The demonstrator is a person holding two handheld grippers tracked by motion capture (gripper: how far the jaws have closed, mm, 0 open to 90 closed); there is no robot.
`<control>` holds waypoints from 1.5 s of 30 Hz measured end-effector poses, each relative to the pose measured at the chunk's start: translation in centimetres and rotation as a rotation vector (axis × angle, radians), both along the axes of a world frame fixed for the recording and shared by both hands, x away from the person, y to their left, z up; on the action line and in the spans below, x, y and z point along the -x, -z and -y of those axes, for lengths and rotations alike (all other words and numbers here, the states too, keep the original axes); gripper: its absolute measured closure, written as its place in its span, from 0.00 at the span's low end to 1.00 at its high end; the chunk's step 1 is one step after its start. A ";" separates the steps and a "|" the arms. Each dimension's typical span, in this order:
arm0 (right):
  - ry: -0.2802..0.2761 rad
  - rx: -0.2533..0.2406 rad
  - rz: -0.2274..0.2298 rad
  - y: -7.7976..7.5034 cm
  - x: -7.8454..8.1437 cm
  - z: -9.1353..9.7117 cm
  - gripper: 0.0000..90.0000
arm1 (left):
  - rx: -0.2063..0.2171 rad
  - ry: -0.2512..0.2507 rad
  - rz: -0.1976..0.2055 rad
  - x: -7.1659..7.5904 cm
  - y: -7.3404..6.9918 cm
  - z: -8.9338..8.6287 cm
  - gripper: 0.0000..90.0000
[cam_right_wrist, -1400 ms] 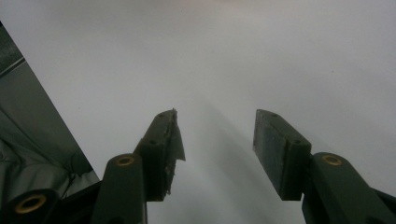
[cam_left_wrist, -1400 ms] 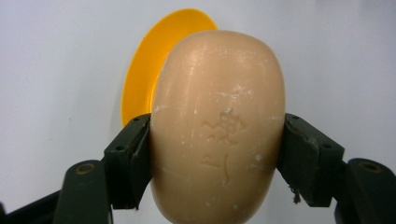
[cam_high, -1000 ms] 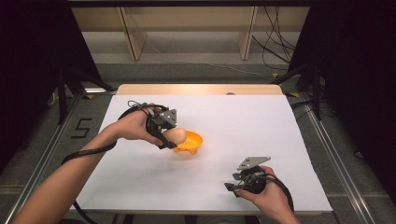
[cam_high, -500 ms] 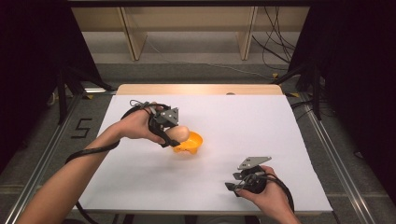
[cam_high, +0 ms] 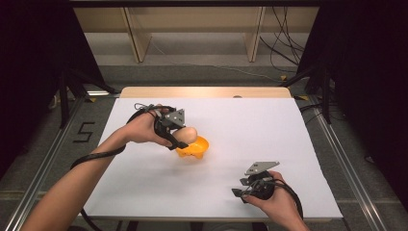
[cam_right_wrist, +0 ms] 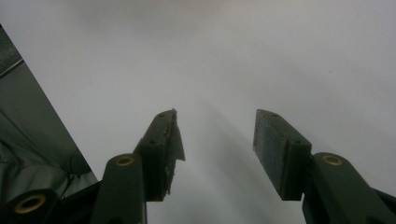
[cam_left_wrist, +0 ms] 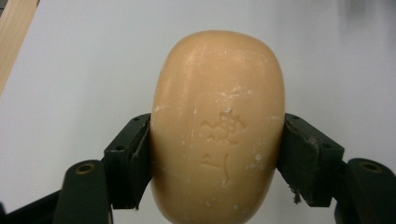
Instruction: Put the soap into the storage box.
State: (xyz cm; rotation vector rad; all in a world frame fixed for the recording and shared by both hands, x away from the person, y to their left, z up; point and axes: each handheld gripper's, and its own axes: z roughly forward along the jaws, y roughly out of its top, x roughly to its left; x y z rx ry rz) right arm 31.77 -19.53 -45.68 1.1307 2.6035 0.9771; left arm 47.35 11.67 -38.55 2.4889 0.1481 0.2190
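Observation:
A tan oval bar of soap [cam_left_wrist: 217, 126] with a stamped mark sits clamped between the two black jaws of my left gripper [cam_left_wrist: 217, 163]. In the high view the left gripper [cam_high: 179, 140] holds the soap [cam_high: 188, 135] just above and left of an orange soap dish [cam_high: 196, 148] on the white table. My right gripper [cam_right_wrist: 215, 140] stands open over bare white table, nothing between its jaws. In the high view the right gripper [cam_high: 239, 193] rests near the table's front edge at the right.
The white table sheet [cam_high: 269, 130] runs to a wooden strip [cam_high: 207, 92] at the far edge. A grey floor with metal rails [cam_high: 43, 159] flanks the table. In the right gripper view the table's edge [cam_right_wrist: 32, 79] drops to dark floor at the left.
My left gripper has shifted slightly right with the soap, closer over the orange dish. The right gripper has kept still.

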 end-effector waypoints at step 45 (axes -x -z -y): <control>0.020 -0.012 0.020 -0.2 0.1 0.0 0.56 | 0.046 -0.017 -0.034 -1.4 2.6 0.2 0.35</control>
